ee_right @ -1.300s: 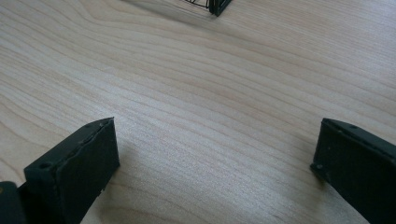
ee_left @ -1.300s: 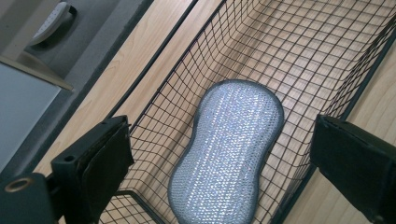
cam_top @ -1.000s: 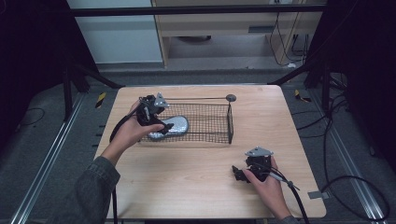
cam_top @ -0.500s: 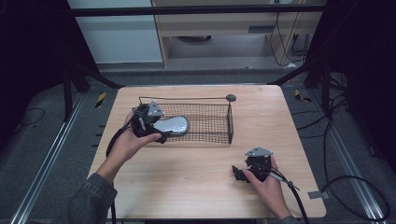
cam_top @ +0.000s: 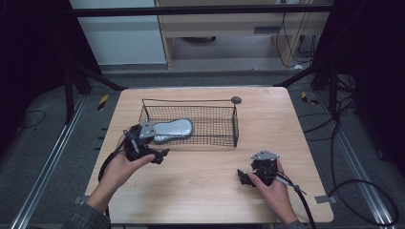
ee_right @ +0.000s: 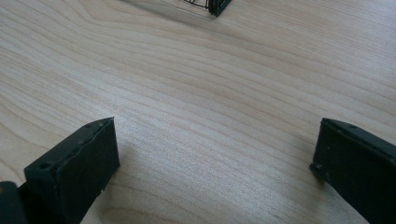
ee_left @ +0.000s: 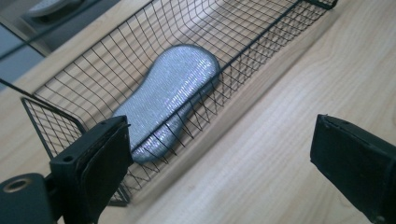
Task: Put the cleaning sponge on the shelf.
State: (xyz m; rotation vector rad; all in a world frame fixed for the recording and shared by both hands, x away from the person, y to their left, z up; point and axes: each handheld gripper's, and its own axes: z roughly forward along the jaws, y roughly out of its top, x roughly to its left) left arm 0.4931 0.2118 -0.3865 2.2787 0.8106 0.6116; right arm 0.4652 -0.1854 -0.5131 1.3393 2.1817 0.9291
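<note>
On table, sponge inside wire basket; both grippers' jaws spread, empty.

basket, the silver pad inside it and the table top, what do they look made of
Basket: thin black wire welded in a grid, probably coated metal; you see straight through it. Silver pad: looks like a soft sponge or scrubber wrapped in glittery woven metallic fabric, going by its fine ribbed sheen; the core is hidden. Table top: pale wood or wood-look laminate with a matte finish and visible grain lines.
</note>
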